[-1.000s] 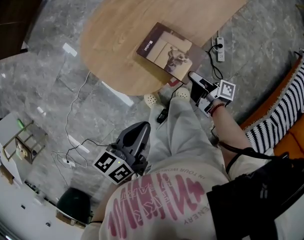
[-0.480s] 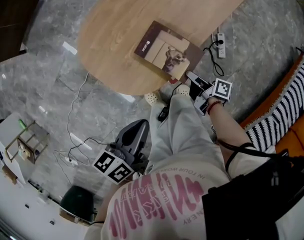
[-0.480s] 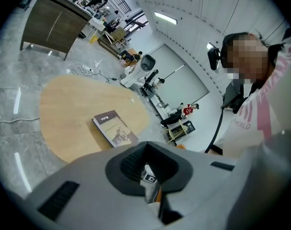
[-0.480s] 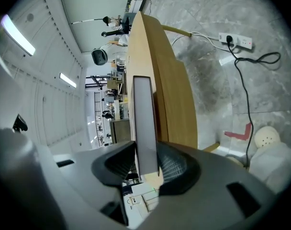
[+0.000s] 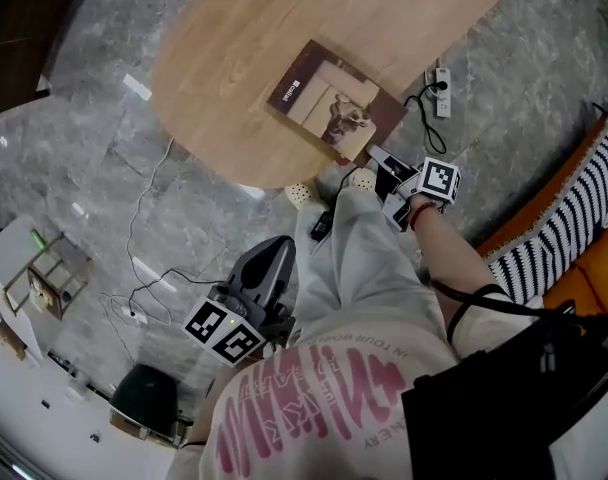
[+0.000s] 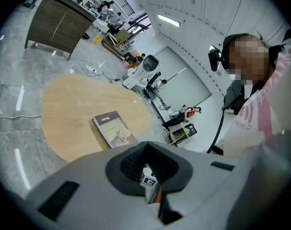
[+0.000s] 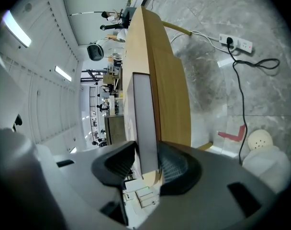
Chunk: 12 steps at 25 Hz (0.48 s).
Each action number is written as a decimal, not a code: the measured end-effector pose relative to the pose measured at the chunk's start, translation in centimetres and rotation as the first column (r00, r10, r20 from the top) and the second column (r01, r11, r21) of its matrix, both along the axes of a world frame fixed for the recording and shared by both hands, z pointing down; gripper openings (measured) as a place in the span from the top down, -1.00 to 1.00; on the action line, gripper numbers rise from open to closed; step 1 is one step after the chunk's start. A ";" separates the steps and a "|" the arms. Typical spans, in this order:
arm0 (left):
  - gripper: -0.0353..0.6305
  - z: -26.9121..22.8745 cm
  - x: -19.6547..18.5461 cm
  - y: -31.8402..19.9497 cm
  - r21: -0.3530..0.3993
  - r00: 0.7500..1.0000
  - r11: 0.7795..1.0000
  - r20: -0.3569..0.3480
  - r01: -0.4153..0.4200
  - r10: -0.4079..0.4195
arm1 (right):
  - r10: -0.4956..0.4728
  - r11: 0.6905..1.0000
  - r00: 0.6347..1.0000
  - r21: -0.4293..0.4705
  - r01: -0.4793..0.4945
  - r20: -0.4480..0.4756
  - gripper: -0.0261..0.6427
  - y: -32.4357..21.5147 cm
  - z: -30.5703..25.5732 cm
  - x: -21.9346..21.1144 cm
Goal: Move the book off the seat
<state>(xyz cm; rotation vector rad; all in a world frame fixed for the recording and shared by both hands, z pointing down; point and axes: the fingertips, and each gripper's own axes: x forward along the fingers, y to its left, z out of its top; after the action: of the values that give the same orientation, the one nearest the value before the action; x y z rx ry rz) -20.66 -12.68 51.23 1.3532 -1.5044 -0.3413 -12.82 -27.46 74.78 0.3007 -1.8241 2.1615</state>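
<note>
A brown book [image 5: 334,101] lies flat on the oval wooden table [image 5: 234,58], its near corner at the table's front edge. My right gripper [image 5: 377,158] is at that corner, shut on the book. In the right gripper view the book's edge [image 7: 144,114] runs straight between the two dark pads [image 7: 176,164], with the table's side [image 7: 172,90] beside it. My left gripper [image 5: 272,256] hangs low by my left leg, away from the table, shut with nothing in it. In the left gripper view, the book [image 6: 114,128] shows beyond the left gripper [image 6: 146,145].
A power strip [image 5: 441,93] and its black cable lie on the grey stone floor right of the table. An orange seat with a striped cushion [image 5: 574,218] is at the right. White cables [image 5: 134,268], a small shelf [image 5: 44,278] and a dark round object [image 5: 144,400] are at the left.
Hardly anything differs. My right gripper stays on the book's near corner and has crept slightly toward the table; the left gripper hangs where it was.
</note>
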 end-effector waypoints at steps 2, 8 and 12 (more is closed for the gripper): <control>0.87 0.0 0.1 -0.1 -0.001 1.000 1.000 -0.002 -0.003 0.003 | -0.007 1.000 1.000 -0.003 0.007 -0.001 0.47 0.3 0.2 -0.1; 0.87 -0.1 0.2 -0.3 -0.007 1.000 1.000 0.002 0.003 -0.003 | -0.011 0.999 0.997 -0.030 0.009 -0.071 0.47 0.9 1.0 0.4; 0.87 -0.3 0.2 -0.2 -0.005 1.000 1.000 0.009 0.006 -0.006 | -0.016 1.000 0.996 -0.024 0.014 -0.086 0.47 0.9 1.2 0.6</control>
<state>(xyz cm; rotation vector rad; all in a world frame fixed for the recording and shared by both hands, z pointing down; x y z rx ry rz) -20.48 -12.90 50.95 1.3477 -1.5161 -0.3360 -12.25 -26.54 75.94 0.3685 -1.7472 2.1241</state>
